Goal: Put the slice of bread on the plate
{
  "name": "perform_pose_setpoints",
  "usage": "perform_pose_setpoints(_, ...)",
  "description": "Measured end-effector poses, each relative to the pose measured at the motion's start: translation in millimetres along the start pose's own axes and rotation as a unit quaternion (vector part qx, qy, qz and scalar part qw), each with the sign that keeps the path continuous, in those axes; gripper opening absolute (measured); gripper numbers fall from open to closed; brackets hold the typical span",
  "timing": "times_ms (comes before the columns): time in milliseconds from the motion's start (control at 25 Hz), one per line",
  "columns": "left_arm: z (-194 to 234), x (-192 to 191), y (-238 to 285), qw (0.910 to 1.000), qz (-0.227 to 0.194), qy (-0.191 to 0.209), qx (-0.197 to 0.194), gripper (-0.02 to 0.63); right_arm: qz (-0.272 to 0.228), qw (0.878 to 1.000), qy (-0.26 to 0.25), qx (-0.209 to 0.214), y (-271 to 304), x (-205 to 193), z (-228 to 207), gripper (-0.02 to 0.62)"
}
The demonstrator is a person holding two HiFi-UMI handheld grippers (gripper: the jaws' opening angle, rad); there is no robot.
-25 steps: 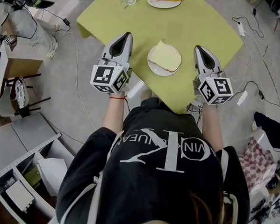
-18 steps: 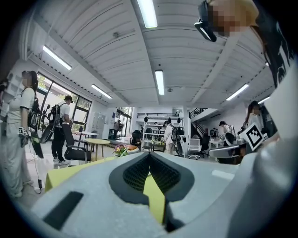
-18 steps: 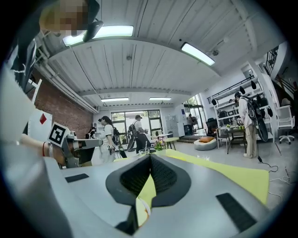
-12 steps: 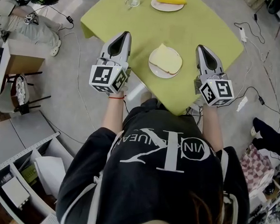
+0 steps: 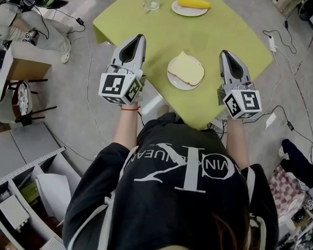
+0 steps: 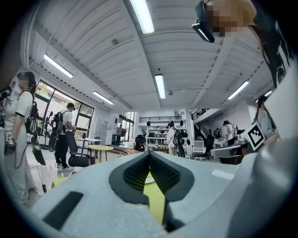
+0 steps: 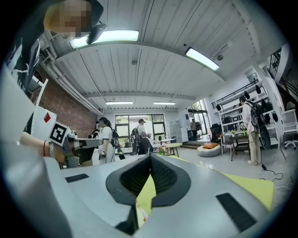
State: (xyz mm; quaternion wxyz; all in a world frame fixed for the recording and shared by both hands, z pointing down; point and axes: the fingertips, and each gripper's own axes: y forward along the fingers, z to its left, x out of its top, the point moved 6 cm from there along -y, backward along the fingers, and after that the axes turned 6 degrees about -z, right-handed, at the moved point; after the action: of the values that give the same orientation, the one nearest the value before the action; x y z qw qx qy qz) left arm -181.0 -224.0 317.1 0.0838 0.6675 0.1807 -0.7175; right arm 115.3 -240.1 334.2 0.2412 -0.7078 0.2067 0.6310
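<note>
A slice of bread (image 5: 186, 69) lies on a white plate (image 5: 173, 79) near the front of the yellow-green table (image 5: 224, 31) in the head view. My left gripper (image 5: 138, 38) hovers to the left of the plate, its jaws shut with nothing between them. My right gripper (image 5: 224, 54) is held to the right of the plate, also shut and empty. Both point level, away from the person, with the plate between them. In the gripper views the left gripper (image 6: 150, 153) and right gripper (image 7: 150, 156) show tips together, over the room beyond.
A second white plate with a corn cob (image 5: 193, 2) and a glass (image 5: 150, 0) stand at the table's far side. Cables (image 5: 286, 45) and a power strip lie on the floor to the right. Shelving (image 5: 22, 193) and a chair (image 5: 21, 104) are at the left. People (image 6: 61, 135) stand in the room.
Both grippers stay shut and have risen a little. The table, plate and bread have slid slightly down and right in the head view.
</note>
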Motion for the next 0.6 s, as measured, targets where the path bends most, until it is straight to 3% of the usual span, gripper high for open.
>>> perform_pose_setpoints(600,3.0,9.3,1.3,0.9999,-0.010,0.004,-0.001,0.011,-0.017,1.000,-0.013,0.005,3.9,11.4,3.3,0.002)
